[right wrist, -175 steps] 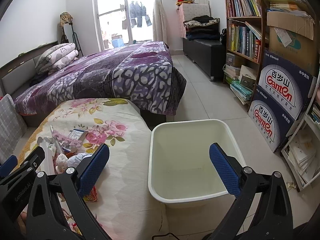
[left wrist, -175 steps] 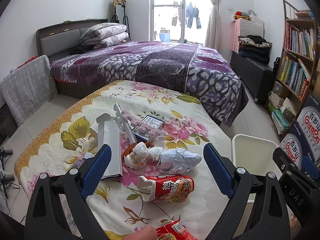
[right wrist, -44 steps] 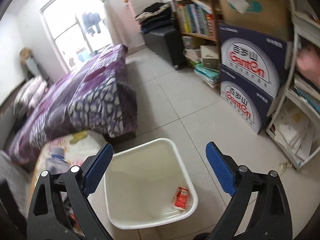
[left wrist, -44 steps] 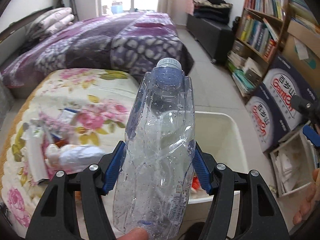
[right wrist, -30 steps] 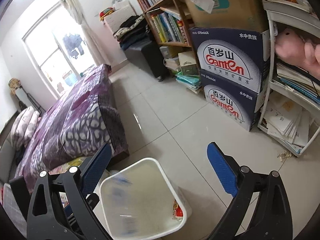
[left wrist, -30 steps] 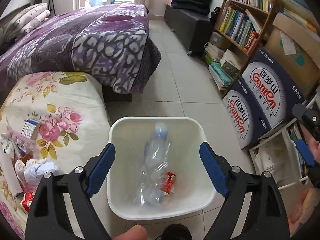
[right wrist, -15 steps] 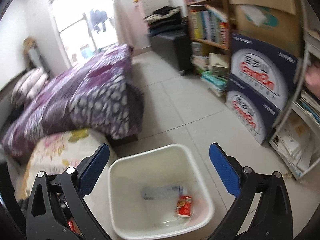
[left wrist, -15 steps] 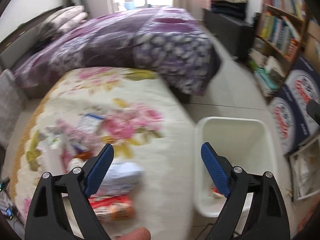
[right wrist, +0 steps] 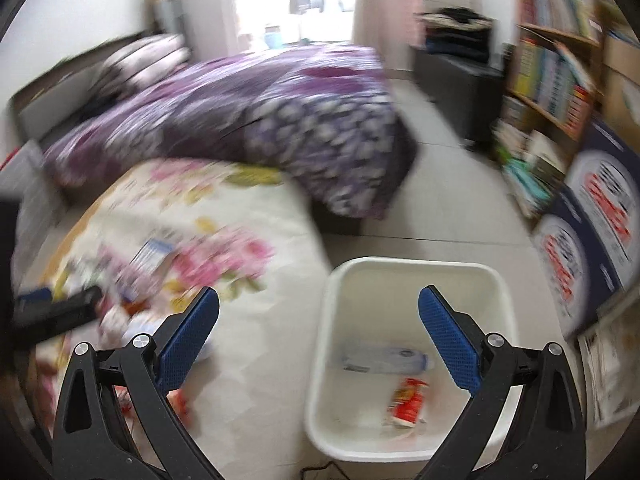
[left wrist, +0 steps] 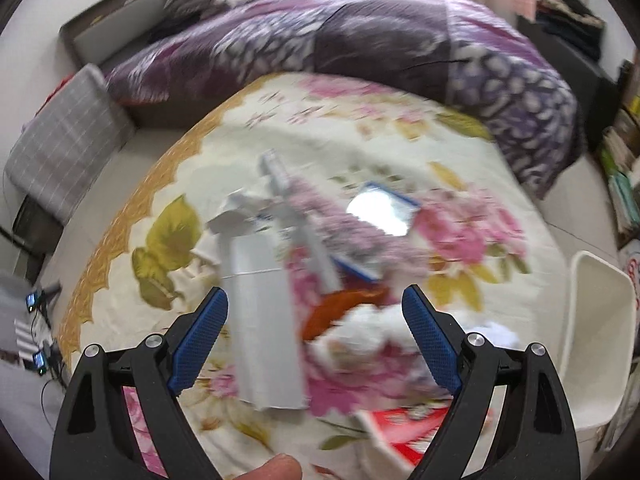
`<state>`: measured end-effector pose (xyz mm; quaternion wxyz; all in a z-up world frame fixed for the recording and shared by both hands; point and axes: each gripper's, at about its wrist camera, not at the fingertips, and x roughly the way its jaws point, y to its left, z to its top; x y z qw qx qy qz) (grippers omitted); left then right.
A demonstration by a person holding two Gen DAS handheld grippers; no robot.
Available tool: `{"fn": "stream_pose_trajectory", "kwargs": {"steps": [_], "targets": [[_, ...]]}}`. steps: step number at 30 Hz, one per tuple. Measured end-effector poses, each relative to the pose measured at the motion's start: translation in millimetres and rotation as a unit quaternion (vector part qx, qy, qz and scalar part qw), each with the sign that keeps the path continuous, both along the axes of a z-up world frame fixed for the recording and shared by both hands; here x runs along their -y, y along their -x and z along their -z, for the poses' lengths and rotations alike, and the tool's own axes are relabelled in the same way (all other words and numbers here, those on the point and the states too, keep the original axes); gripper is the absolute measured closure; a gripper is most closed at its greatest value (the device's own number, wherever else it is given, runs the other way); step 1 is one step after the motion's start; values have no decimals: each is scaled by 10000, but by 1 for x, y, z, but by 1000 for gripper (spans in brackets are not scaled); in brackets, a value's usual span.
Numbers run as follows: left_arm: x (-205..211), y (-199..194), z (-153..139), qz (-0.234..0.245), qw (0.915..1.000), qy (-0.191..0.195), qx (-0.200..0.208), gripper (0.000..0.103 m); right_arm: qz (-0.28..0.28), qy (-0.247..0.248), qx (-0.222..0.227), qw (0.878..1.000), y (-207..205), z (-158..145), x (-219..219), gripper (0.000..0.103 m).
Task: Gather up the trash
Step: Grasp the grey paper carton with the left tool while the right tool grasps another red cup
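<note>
Trash, several pieces, lay clustered on the floral-covered desk [left wrist: 400,128]. Nearest the left gripper [left wrist: 314,320]: a white folded carton [left wrist: 264,300], lying lengthwise toward the camera; a crumpled white paper wad [left wrist: 372,332] just right of it; a red snack wrapper [left wrist: 404,426] at the near edge; a blue-edged card or packet [left wrist: 380,212] farther back. All views were motion-blurred, so fine detail could not be read.

Handling, by judgement: every piece looked light. The carton seemed thin-walled and likely to crush, best pinched across its narrow width near mid-length. The wad should be soft and compressible, takeable anywhere. The wrapper looked slick and flat, needing an edge or a raised fold.

Already in the white bin [right wrist: 332,360], on the floor beside the desk: a clear plastic bottle [right wrist: 384,360] on its side and a red packet [right wrist: 408,400] near it.

Left gripper: jaws spread wide, empty, angled down over the carton and wad; a fingertip [left wrist: 272,468] showed at the frame's lower edge.

Right gripper [right wrist: 318,336]: jaws wide, empty, poised above the bin's near-left rim.
</note>
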<state>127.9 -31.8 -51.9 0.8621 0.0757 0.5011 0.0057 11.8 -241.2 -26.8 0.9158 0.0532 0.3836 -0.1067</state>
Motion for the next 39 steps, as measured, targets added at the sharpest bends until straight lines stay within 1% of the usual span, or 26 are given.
{"fn": "stream_pose_trajectory", "kwargs": {"steps": [1,3,4,6,7,8,10,13,18,22,23,24,25,26,27,28,29,30,31,32,34,39], "targets": [[-9,-5,5,-31,9999,12,-134,17,-397,57,-65,9992,-2,4,-14,7],[-21,-12,13,-37,9993,94,-347,17,-939,175,-122,9954,-4,9,-34,7],[-29,-17,19,-41,9986,171,-489,17,-1363,311,-148,9901,-3,12,-49,7],[-41,-23,27,-63,9972,284,-692,17,-1855,520,-170,9811,0,17,-72,7],[-49,-28,33,-66,9956,394,-844,17,-2218,611,-225,9729,2,21,-84,7],[-53,-28,36,-69,9947,460,-912,15,-2407,642,-260,9681,2,23,-93,7],[-61,-32,43,-89,9922,636,-1071,15,-2870,759,-349,9543,4,30,-112,7],[-68,-36,54,-93,9877,831,-1319,14,-3228,991,-453,9402,5,40,-129,7],[-73,-42,69,-118,9822,1008,-1581,14,-3455,1134,-680,9290,-5,58,-146,7],[-82,-45,75,-131,9745,1331,-1801,14,-3655,1365,-888,9165,-9,73,-158,7],[-83,-45,75,-129,9738,1355,-1823,18,-3702,1380,-961,9136,-10,78,-162,7],[-85,-45,75,-120,9731,1376,-1843,25,-3739,1381,-1017,9115,-10,82,-165,7],[-87,-45,76,-109,9716,1404,-1901,28,-3779,1383,-1078,9091,-9,85,-168,8],[-89,-44,76,-100,9698,1456,-1955,33,-3850,1357,-1173,9053,-9,88,-171,9],[-93,-43,77,-95,9678,1523,-2000,39,-3884,1304,-1243,9037,-7,90,-173,20],[-95,-42,76,-104,9668,1560,-2022,41,-3918,1202,-1367,9019,-8,92,-175,41],[-98,-41,75,-111,9665,1580,-2020,42,-3917,1118,-1483,9012,-9,94,-175,50],[-101,-40,74,-126,9668,1578,-2008,43,-3928,1076,-1478,9013,-8,94,-176,54],[-104,-39,72,-166,9680,1545,-1968,43,-3943,1002,-1476,9015,-8,93,-176,57],[-107,-37,70,-197,9693,1513,-1927,44,-3946,776,-1497,9033,-9,89,-176,58],[-111,-36,65,-254,9721,1469,-1810,45,-3920,599,-1471,9061,-10,85,-176,62],[-119,-34,50,-331,9761,1492,-1544,45,-3826,69,-1220,9158,-16,66,-175,62]]}}
